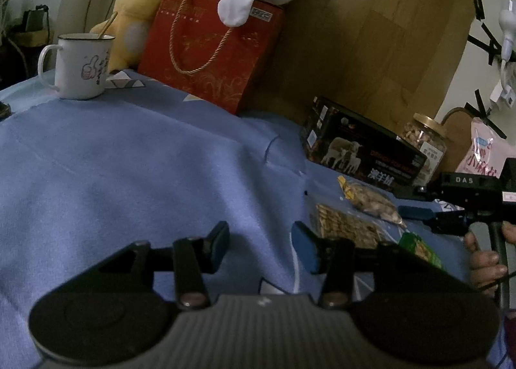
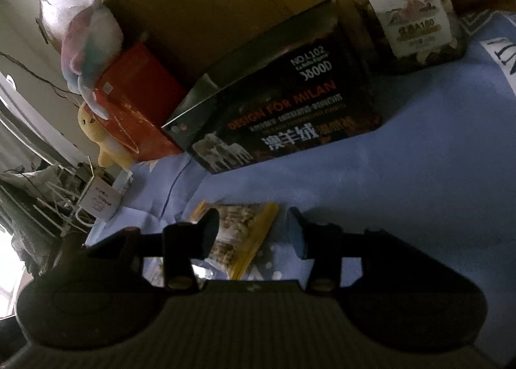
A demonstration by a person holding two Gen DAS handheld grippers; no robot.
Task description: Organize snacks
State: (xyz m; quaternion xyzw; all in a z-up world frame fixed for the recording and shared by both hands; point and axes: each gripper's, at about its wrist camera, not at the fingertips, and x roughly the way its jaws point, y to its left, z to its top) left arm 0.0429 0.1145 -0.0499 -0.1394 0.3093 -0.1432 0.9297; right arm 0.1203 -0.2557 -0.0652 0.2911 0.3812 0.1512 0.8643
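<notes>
A clear bag of nuts with yellow edges [image 1: 371,203] [image 2: 240,233] lies on the blue cloth beside a flat packet of square crackers [image 1: 345,227] and a green packet [image 1: 419,249]. My right gripper [image 2: 253,233] [image 1: 403,203] hangs over the nut bag with its jaws apart. The bag lies between the fingers, its left side under the left finger, and the right pad stands clear of it. My left gripper [image 1: 261,246] is open over bare cloth just left of the crackers, with nothing between its fingers.
Behind the snacks stands a black box with sheep [image 1: 361,153] [image 2: 290,111], with a nut jar [image 1: 425,140] [image 2: 406,4] and a pink bag [image 1: 487,153] to its right. A red gift bag [image 1: 213,46], plush toys and a white mug [image 1: 80,65] line the back left. A hand [image 1: 483,256] holds the right gripper.
</notes>
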